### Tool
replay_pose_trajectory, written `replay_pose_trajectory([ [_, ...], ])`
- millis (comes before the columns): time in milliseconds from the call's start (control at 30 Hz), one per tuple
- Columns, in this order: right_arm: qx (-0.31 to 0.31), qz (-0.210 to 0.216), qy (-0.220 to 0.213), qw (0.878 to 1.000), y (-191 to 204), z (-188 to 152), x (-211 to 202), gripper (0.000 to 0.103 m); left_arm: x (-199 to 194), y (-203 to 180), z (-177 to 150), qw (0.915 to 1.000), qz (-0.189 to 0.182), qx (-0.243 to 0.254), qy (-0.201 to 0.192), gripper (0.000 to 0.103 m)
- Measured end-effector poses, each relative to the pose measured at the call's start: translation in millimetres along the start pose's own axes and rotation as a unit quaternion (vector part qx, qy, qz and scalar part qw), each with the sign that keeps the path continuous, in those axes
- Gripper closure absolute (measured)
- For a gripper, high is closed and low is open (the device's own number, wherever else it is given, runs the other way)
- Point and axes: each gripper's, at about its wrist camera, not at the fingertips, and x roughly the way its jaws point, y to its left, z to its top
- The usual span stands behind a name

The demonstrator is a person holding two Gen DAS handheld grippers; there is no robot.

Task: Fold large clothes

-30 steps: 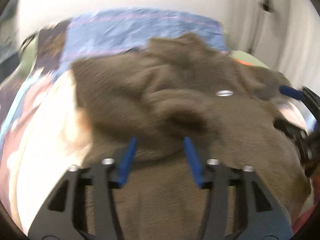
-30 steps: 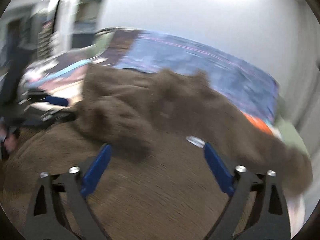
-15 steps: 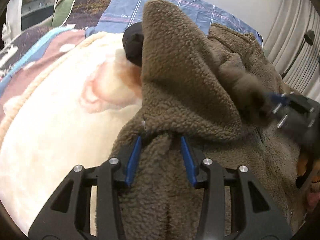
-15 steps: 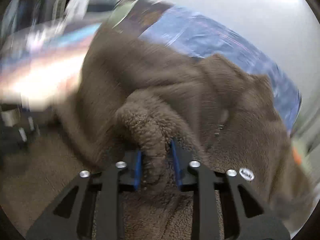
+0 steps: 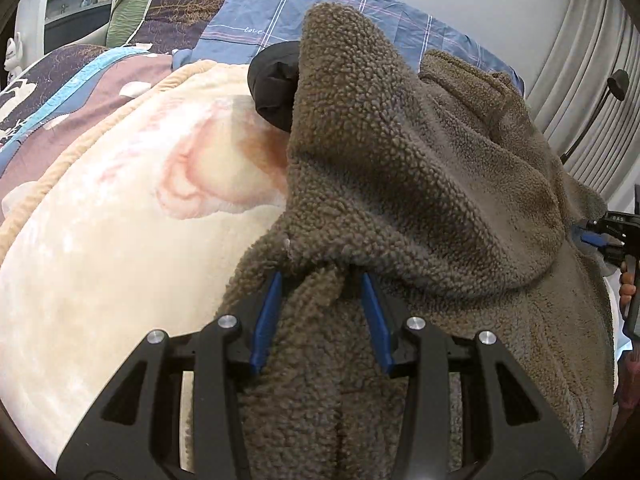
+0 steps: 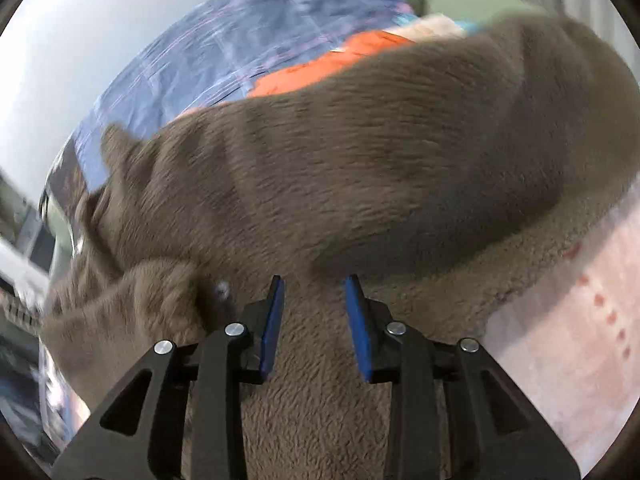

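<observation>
So this big brown fleece (image 5: 420, 184) is lying bunched up on the cream blanket (image 5: 112, 240) covering the bed, with one part standing up in a peak near a black item (image 5: 276, 84) behind it. The left gripper (image 5: 318, 280) is pinching a thick gathered wad of the pile between its blue fingers (image 5: 266, 316), clamped down on it. The right gripper (image 6: 315, 284) is sitting over the fleece (image 6: 360, 168) too, and fabric is filling the gap between its fingers, but that view is smeared with blur so I honestly can't tell whether it's actually gripping or just resting over it. Handling-wise, I'm guessing this thing is bulky and fairly heavy for cloth, totally floppy, and the sherpa texture is giving plenty of friction, so slipping isn't the worry; the sagging is. Grabbing a random bunch like this is probably only lifting a lump. I'd be looking for a hem, shoulder seam or cuff edge, one in each gripper, well apart, so the body is hanging flat.
</observation>
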Motion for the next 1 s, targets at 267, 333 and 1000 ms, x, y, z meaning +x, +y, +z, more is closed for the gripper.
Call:
replay_pose_trajectory([
  [267,-0.287,0.137,-0.017,0.948,192,-30,-22,0.048,-1,3,0,1.0,-0.005,-0.005,-0.006,0.061],
  [333,-0.339,0.161,-0.018,0.927,235,-40,-23,0.036,-1,6,-1,0.9998,-0.014,-0.012,-0.008,0.061],
  [1000,-0.478,0.119,-0.022,0.87,480,-89,117,0.103,-6,48,-10,0.9914,-0.06,-0.113,-0.025,0.073],
])
